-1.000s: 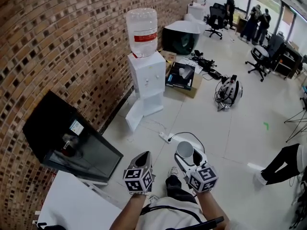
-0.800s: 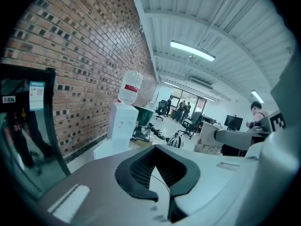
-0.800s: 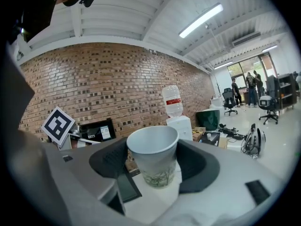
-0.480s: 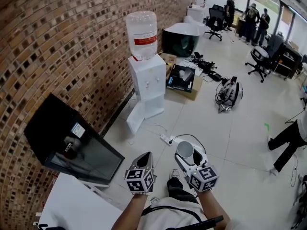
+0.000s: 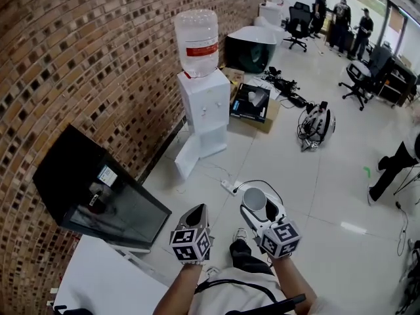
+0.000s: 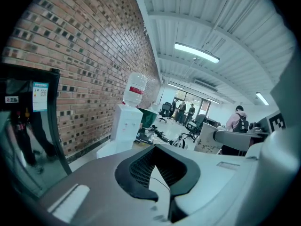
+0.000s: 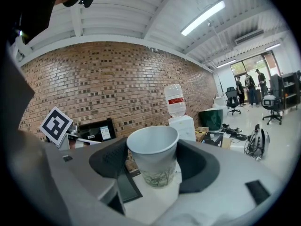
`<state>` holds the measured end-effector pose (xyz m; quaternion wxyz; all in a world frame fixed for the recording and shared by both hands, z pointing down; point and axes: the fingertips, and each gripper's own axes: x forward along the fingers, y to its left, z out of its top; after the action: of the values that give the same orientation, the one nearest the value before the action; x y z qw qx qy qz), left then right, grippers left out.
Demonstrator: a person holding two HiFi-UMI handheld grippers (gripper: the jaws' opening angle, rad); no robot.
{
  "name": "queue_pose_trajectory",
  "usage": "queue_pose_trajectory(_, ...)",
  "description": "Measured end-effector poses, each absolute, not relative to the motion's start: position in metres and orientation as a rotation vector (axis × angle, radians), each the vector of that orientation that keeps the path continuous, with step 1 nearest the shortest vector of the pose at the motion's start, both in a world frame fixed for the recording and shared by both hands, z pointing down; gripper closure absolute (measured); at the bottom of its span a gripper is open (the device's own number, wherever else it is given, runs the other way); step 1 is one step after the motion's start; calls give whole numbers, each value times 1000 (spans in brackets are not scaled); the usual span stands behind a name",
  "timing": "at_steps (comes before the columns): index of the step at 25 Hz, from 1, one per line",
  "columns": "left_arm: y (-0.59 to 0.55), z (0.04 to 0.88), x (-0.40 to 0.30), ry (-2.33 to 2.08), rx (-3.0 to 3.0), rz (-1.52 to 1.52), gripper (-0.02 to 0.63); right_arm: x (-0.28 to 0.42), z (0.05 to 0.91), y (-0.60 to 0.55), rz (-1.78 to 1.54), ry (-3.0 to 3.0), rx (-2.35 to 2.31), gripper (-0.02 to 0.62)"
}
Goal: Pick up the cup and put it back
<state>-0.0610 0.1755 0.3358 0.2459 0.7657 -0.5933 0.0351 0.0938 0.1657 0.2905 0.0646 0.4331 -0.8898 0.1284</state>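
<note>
Mid-carry, the right gripper (image 5: 257,209) clasps the cup (image 7: 153,155) upright at the head view's lower centre, with the left gripper (image 5: 199,212) pinched empty beside it; next, probably, a level set-down and release.

White paper cup with a faint plant print (image 7: 153,159) — smooth, matt. Rough red-brown brick wall (image 5: 79,64); glossy pale tiled floor (image 5: 315,176); clear plastic water bottle (image 5: 195,41) — shiny; smooth white dispenser cabinet (image 5: 207,107).
</note>
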Motion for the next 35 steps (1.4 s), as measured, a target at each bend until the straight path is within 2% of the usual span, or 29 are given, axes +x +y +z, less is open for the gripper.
queue_pose_trajectory(23, 64, 346, -61, -1691, 2004, 121, 606, 142, 276, 6, 288, -2672, 1313, 262)
queue_pose_trajectory(35, -5, 358, -63, -1767, 1917, 158, 606, 167, 307, -87, 321, -2659, 1254, 264)
